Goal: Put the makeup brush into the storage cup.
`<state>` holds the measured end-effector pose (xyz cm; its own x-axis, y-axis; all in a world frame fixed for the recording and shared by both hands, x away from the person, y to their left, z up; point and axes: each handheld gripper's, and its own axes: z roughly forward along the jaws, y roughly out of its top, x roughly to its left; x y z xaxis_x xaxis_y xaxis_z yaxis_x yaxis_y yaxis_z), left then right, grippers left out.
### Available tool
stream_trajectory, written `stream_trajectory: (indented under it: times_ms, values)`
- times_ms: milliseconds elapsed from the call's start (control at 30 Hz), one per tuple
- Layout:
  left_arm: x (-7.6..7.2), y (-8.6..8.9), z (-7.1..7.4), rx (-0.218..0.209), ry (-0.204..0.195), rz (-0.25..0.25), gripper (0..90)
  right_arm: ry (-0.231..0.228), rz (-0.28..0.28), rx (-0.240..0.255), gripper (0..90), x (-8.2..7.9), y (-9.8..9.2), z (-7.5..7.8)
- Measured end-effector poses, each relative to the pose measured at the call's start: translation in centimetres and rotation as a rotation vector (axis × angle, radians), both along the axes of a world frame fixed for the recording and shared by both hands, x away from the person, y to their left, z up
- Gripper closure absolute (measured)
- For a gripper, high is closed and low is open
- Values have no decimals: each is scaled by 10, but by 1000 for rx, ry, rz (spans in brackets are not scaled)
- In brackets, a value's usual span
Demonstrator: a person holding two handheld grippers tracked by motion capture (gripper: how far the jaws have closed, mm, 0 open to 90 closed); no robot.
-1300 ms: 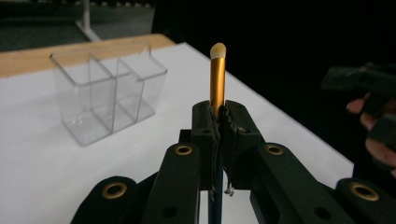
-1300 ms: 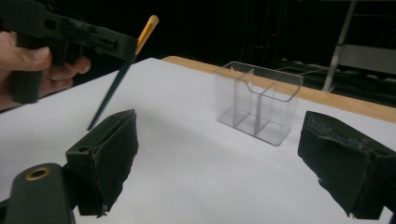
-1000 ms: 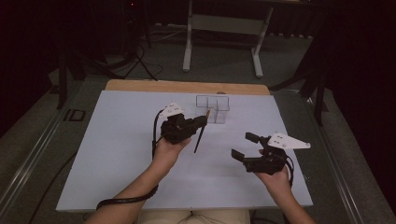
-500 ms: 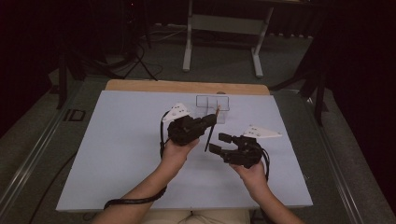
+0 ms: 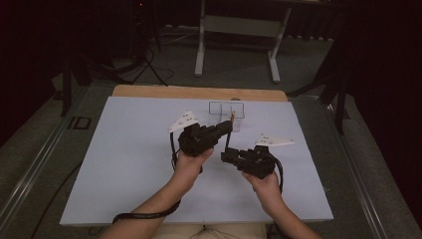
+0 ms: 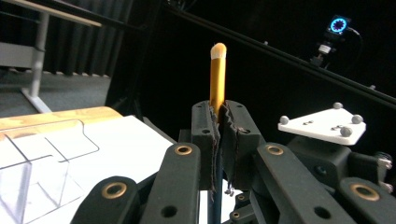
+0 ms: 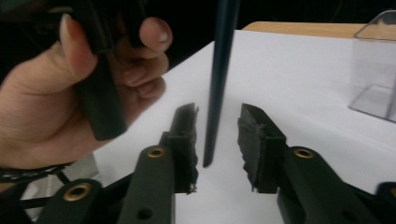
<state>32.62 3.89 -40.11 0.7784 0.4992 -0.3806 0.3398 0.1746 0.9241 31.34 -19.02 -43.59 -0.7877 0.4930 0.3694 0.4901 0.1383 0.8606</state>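
— White counter (image 5: pixel 124 164) up front, dark room behind it — what's the right claw (image 7: pixel 217 135) doing?

— Closing in around the brush's dark handle tip, pads not touching it yet.

— And the left claw (image 6: pixel 218 126)?

— Clamped on the brush (image 6: pixel 217 79), gold end up, clear plastic holder (image 5: pixel 228 112) just beyond.

The white table (image 5: pixel 124 164) lies bare on the left side and along the near edge — wide room to pass there. Behind the two grippers a clear plastic holder (image 5: pixel 226 110) stands near the far edge — the one obstacle.
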Motion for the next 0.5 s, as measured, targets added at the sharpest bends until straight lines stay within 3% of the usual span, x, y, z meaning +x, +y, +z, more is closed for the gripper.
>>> stream_trajectory:
  times_ms: [67,200,367,500]
  values:
    - [0,0,-1,-14,-1,5,848,2,6,2,691,0,1,0]
    - [0,-2,-1,-2,-2,-19,848,-5,31,-12,835,0,3,1]
    - [1,-1,4,44,4,-40,840,-12,30,-39,853,2,-1,1]
    - [1,3,12,74,18,-54,758,-27,32,-52,855,2,-8,1]
